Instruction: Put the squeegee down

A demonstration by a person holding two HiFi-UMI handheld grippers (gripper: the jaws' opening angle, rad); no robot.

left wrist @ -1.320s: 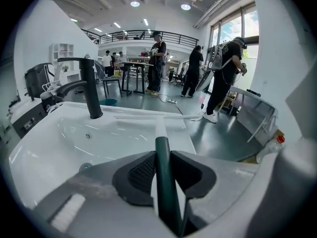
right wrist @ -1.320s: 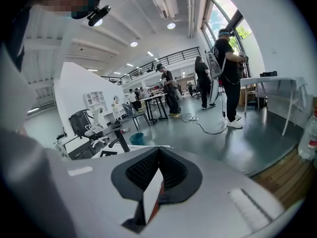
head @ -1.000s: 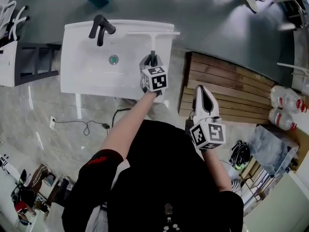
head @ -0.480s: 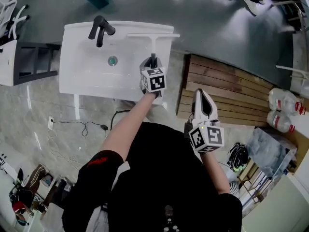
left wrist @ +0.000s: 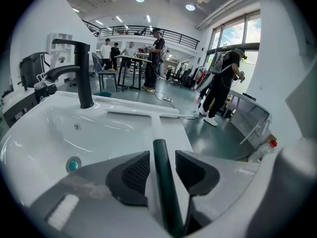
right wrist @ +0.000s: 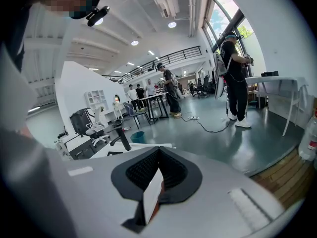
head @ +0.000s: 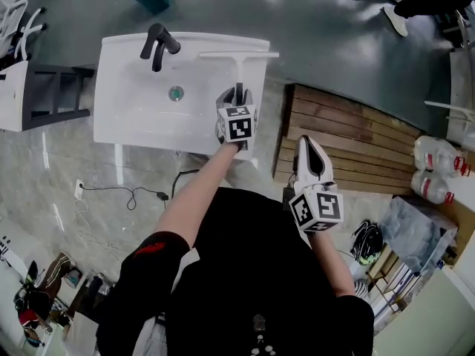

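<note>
The squeegee [head: 239, 64] lies flat along the right rim of the sink [head: 133, 121]. Its blade lies crosswise at the sink's far edge, and its dark handle runs back between the jaws of the left gripper [head: 236, 95], which have just been opening and stand clear of it on both sides. Drawing back along that axis looks unobstructed, the faucet [head: 157, 44] being well apart at the sink's far left. The right gripper [head: 311, 141], jaws together, hangs off the sink's right side over the wooden pallet [head: 356, 136].

Left gripper [head: 237, 95]: jaws have just been opening, standing clear of the handle [left wrist: 162, 175] between them.
Right gripper [head: 309, 144]: holding jaws together, pointing forward-down.
</note>
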